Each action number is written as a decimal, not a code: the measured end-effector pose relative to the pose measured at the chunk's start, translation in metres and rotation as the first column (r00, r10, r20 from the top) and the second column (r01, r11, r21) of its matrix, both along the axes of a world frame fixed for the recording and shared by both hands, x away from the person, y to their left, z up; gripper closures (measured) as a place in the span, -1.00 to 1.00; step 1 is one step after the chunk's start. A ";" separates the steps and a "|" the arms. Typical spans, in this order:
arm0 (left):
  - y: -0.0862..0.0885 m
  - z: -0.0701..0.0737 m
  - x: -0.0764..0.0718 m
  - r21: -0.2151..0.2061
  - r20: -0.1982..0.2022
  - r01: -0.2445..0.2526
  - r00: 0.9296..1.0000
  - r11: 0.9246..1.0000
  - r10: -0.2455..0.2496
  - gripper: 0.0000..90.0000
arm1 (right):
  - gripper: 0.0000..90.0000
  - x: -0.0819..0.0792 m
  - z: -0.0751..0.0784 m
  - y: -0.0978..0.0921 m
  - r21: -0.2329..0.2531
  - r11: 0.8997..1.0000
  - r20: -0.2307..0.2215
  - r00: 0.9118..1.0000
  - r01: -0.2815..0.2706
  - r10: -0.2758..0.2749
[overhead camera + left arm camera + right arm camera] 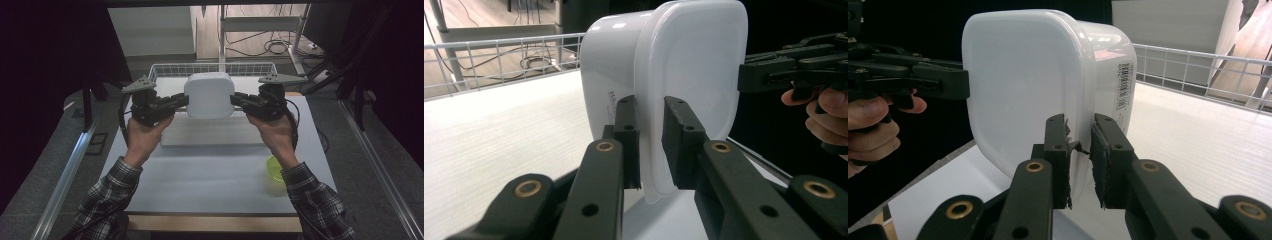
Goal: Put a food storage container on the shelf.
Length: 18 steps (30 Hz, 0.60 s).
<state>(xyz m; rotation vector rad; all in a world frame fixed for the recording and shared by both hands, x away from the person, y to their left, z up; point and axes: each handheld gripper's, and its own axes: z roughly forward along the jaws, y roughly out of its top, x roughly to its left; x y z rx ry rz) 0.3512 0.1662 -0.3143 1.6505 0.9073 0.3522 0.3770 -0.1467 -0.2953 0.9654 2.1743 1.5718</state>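
Note:
A white plastic container (209,95) with its lid on is held up above the table, lid facing the person, between the two grippers. My left gripper (184,100) is shut on the lid's rim at the container's left side; in the left gripper view its jaws pinch the rim of the container (674,75) around the left gripper's (651,145) tips. My right gripper (234,99) is shut on the rim at the right side; the right gripper view shows its jaws clamped on the container (1038,80) at the right gripper (1079,152). A barcode label (1124,85) is on the container's side.
A white wire basket (165,70) stands at the table's far edge behind the container. A flat white board (210,134) lies under the held container. A small yellow-green dish (274,169) sits near the right forearm. The grey-white table (200,185) spreads in front.

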 end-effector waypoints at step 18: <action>0.004 0.002 0.025 -0.009 -0.039 -0.013 0.999 1.000 0.013 0.74 | 0.73 0.028 0.000 0.007 0.000 1.000 -0.040 0.999 0.028 -0.028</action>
